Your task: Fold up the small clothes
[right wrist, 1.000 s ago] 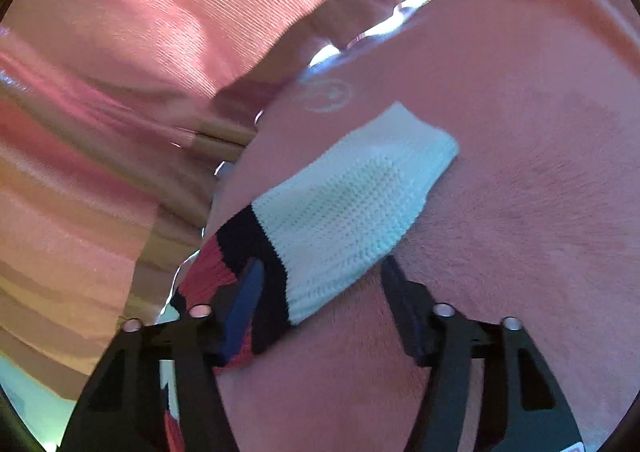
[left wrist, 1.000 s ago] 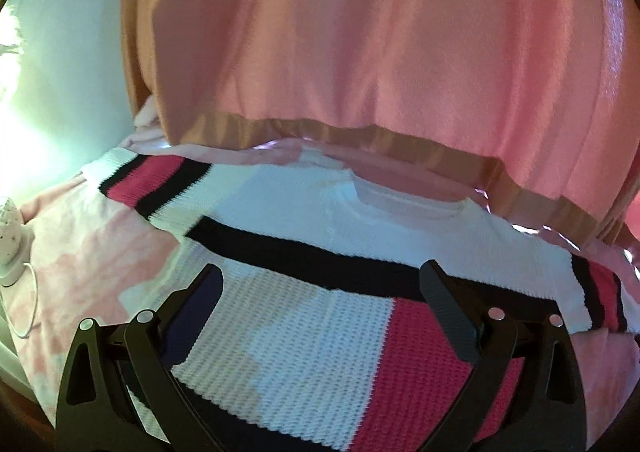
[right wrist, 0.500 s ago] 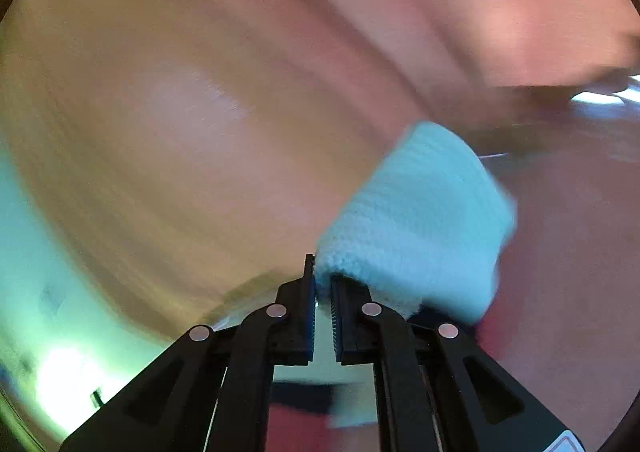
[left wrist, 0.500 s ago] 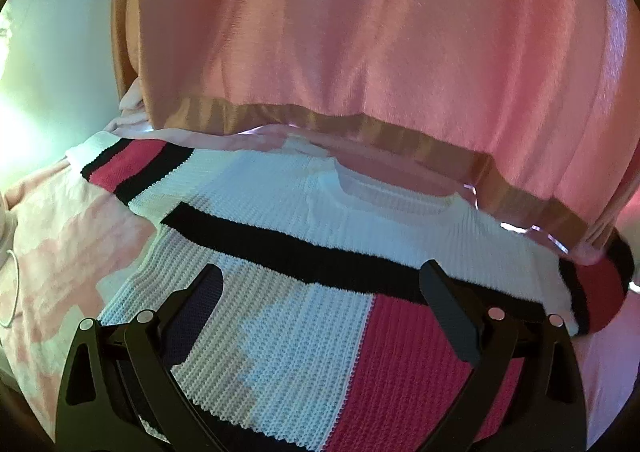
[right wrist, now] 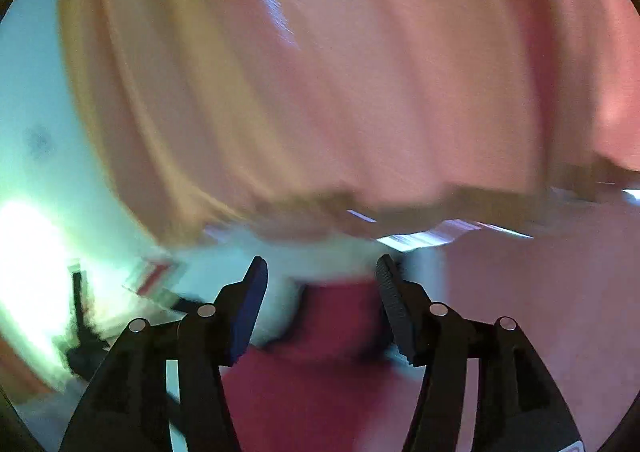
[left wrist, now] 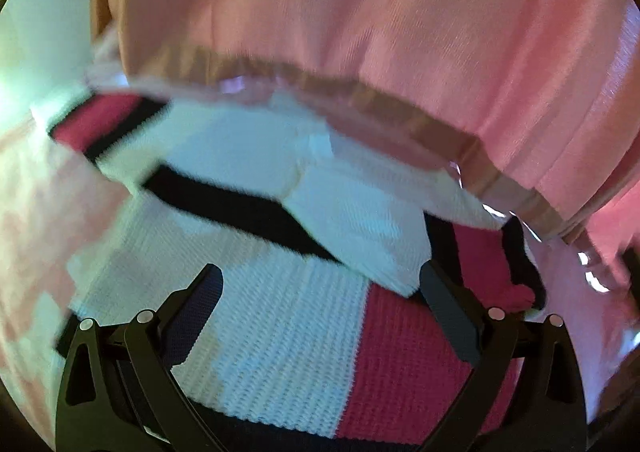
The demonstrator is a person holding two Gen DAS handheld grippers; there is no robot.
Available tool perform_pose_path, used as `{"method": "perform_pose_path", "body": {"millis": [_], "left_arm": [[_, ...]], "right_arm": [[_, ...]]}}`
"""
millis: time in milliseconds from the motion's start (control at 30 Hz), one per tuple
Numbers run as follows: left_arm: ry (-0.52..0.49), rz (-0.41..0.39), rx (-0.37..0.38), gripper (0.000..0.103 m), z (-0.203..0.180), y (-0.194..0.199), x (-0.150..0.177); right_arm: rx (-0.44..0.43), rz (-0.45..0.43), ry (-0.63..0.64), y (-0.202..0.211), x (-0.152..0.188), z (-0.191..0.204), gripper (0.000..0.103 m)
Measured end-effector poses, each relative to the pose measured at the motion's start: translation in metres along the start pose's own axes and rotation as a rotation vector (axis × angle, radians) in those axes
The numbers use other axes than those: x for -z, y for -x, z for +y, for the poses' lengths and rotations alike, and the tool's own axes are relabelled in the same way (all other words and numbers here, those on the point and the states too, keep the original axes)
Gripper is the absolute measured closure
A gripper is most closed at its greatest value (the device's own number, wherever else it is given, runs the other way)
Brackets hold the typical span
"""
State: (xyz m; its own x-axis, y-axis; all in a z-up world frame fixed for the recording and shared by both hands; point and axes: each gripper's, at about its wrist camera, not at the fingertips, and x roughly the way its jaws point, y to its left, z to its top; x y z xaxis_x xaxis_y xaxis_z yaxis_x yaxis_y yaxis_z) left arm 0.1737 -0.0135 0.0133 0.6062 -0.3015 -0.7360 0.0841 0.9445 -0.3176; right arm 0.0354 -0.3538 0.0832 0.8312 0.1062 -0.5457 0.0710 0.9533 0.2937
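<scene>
Left wrist view shows the left hand-held gripper [left wrist: 320, 304] open and empty above the striped sweater [left wrist: 280, 332], which lies flat on the pink bedspread [left wrist: 36, 188] with its right sleeve [left wrist: 360, 236] folded across the chest. The right hand-held gripper [right wrist: 320, 292], also open, hovers over that blurred sleeve. To fold evenly, the far sleeve should probably be pinched at the cuff and laid over to match.
</scene>
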Motion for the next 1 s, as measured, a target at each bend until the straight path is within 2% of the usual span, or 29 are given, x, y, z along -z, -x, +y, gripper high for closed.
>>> {"method": "perform_pose_path", "body": {"millis": [67, 100, 233, 333, 367, 433, 467, 500, 533, 567, 633, 667, 733, 767, 867, 967, 1000], "left_arm": [[0.065, 0.061, 0.04, 0.007, 0.006, -0.014, -0.006], [0.133, 0.068, 0.053, 0.007, 0.013, -0.023, -0.012], [0.244, 0.066, 0.076, 0.01, 0.023, -0.052, -0.022], [0.3, 0.116, 0.108, 0.021, 0.023, -0.08, -0.02], [0.306, 0.13, 0.119, 0.03, 0.022, -0.087, -0.019], [0.275, 0.116, 0.094, 0.032, 0.015, -0.094, -0.019], [0.257, 0.114, 0.089, 0.04, 0.011, -0.096, -0.022], [0.255, 0.12, 0.099, 0.06, 0.01, -0.098, -0.024], [0.266, 0.129, 0.116, 0.074, 0.011, -0.101, -0.026], [0.289, 0.136, 0.141, 0.095, 0.014, -0.105, -0.027], [0.356, 0.116, 0.237, 0.095, 0.025, -0.106, -0.029], [0.373, 0.094, 0.246, 0.096, 0.027, -0.101, -0.033], [0.359, 0.04, 0.249, 0.096, 0.027, -0.085, -0.044], [0.337, -0.004, 0.244, 0.096, 0.026, -0.071, -0.051], [0.284, -0.104, 0.173, 0.096, 0.036, -0.045, -0.068], [0.257, -0.091, 0.076, 0.096, 0.053, -0.054, -0.071], [0.238, -0.064, 0.026, 0.096, 0.058, -0.062, -0.068]], "right_arm": [[0.078, 0.07, -0.002, 0.0, 0.017, -0.009, 0.046], [0.095, 0.11, -0.003, -0.006, 0.026, -0.011, 0.046], [0.163, 0.193, 0.083, -0.032, 0.048, -0.011, 0.046], [0.189, 0.253, 0.126, -0.056, 0.063, -0.008, 0.046], [0.192, 0.268, 0.131, -0.063, 0.065, -0.006, 0.046], [0.199, 0.293, 0.123, -0.085, 0.068, -0.015, 0.046], [0.2, 0.297, 0.118, -0.092, 0.069, -0.018, 0.046], [0.201, 0.301, 0.107, -0.098, 0.069, -0.019, 0.046], [0.201, 0.302, 0.095, -0.103, 0.068, -0.021, 0.046], [0.202, 0.301, 0.081, -0.107, 0.069, -0.023, 0.046], [0.2, 0.29, 0.05, -0.114, 0.068, -0.027, 0.047], [0.199, 0.284, 0.046, -0.115, 0.068, -0.028, 0.05], [0.194, 0.229, 0.042, -0.107, 0.063, -0.026, 0.072], [0.187, 0.208, 0.034, -0.105, 0.06, -0.026, 0.075], [0.116, 0.169, -0.007, -0.096, 0.051, -0.022, 0.078], [0.137, 0.262, 0.032, -0.118, 0.063, -0.018, 0.078], [0.13, 0.291, 0.022, -0.124, 0.067, -0.02, 0.078]]}}
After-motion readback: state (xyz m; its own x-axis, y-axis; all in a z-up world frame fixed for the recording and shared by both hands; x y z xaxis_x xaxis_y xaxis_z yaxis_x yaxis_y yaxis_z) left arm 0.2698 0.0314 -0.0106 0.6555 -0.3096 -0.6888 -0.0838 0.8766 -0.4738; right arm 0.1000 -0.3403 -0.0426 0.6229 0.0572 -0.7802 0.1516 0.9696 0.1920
